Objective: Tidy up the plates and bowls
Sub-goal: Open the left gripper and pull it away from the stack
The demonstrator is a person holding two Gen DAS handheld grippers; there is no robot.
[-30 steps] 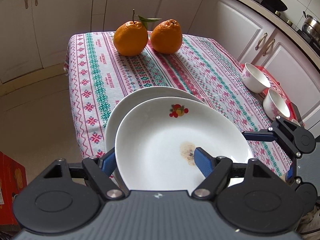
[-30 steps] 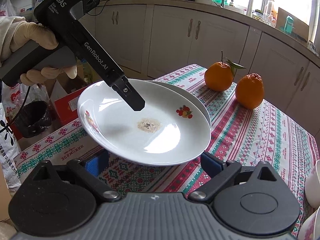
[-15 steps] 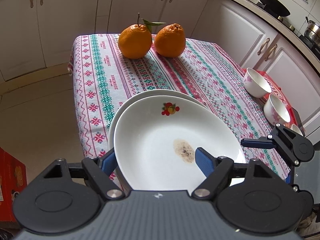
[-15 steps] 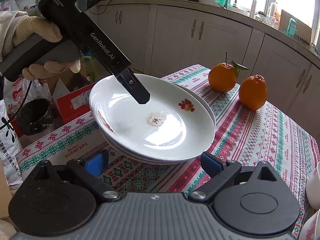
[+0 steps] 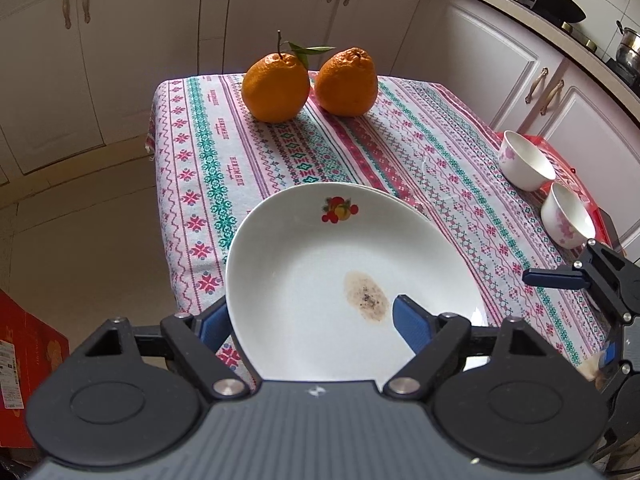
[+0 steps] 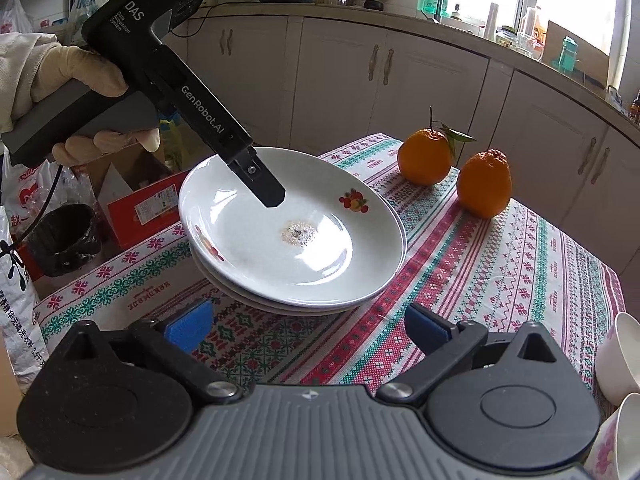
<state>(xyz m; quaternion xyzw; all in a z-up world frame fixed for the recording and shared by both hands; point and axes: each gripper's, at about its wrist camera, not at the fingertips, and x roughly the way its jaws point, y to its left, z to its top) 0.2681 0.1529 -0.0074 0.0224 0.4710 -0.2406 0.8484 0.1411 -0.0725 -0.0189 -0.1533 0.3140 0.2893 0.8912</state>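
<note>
While opening, left gripper jaws straddle top plate's rim.

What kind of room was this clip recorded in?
A home kitchen, most likely. White cabinet doors with metal handles run under a long countertop, a black wok sits on a stove at the far right, and a small table with a patterned red and green tablecloth holds stacked white ceramic plates.

Seen from the left gripper, the top plate is stacked on a lower plate directly ahead, its near rim lying between the opening jaws. Two oranges are set farther ahead on the tablecloth. Two bowls are placed ahead to the right, just beyond the right gripper.
</note>
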